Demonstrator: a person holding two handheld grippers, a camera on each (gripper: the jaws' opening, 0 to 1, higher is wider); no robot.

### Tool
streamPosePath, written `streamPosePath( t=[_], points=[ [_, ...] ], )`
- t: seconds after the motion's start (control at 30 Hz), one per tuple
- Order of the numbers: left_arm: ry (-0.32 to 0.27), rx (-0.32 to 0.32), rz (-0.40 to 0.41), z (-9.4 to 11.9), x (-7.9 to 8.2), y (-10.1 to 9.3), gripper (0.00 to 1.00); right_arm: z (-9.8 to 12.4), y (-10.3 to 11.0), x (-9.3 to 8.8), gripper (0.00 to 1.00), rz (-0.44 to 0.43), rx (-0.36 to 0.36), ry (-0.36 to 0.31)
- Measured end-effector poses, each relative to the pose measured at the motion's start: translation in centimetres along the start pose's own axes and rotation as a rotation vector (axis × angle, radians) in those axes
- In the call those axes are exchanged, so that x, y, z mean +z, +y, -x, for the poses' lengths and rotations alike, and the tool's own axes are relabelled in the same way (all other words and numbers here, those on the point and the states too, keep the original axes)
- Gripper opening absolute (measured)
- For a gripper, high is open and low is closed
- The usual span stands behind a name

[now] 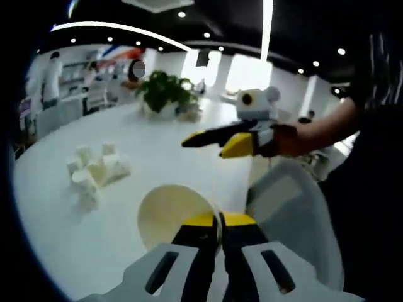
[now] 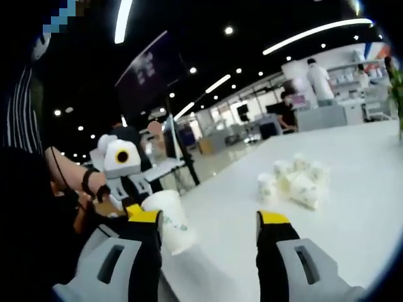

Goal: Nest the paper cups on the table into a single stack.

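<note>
Between my left gripper's [image 1: 218, 221] closed jaws sat the rim of a white paper cup [image 1: 170, 214], its open mouth turned toward the camera, held above the near edge of the white table [image 1: 50, 220]. A loose pile of paper cups [image 1: 96, 171] lay farther in on the table. My right gripper [image 2: 208, 225] hung with its jaws apart, holding nothing. A potted plant [image 1: 162, 93] stood toward the table's far edge.

The left gripper view looks across the white table [image 1: 157, 151] from its near edge; the right gripper view faces likewise. Both share the distant cup pile [image 1: 94, 170] [image 2: 296, 179].
</note>
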State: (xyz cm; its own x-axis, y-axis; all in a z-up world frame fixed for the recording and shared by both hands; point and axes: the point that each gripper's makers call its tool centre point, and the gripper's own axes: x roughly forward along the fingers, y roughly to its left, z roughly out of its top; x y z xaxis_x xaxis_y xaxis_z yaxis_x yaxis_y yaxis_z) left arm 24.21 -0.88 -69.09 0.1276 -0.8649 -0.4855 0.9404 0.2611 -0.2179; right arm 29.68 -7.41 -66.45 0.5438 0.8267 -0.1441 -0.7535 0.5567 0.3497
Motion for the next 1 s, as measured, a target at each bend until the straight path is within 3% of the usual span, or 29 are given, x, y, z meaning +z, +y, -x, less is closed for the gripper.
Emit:
streamPosePath(
  t=[0.03,0.23,0.57,0.7,1.0],
  points=[
    [0.026,0.001,-0.012,-0.1,-0.5,0.1,0.0,0.0,-0.1,0.0,0.61,0.001,-0.004,-0.001],
    [0.058,0.006,-0.027,-0.3,-1.1,0.5,0.0,-0.1,-1.2,0.0,0.68,-0.009,-0.036,-0.01],
    [0.198,0.018,-0.084,-1.0,-4.0,1.4,0.0,-0.6,-2.5,0.2,0.78,-0.032,-0.08,-0.032],
    [0.274,0.019,-0.092,-1.4,-5.4,1.5,0.0,-0.7,-2.7,0.6,0.75,-0.038,-0.081,-0.046],
    [0.384,0.013,-0.151,-2.0,-7.6,1.5,0.0,-0.5,-3.3,0.2,0.76,-0.065,-0.091,-0.055]
  ],
)
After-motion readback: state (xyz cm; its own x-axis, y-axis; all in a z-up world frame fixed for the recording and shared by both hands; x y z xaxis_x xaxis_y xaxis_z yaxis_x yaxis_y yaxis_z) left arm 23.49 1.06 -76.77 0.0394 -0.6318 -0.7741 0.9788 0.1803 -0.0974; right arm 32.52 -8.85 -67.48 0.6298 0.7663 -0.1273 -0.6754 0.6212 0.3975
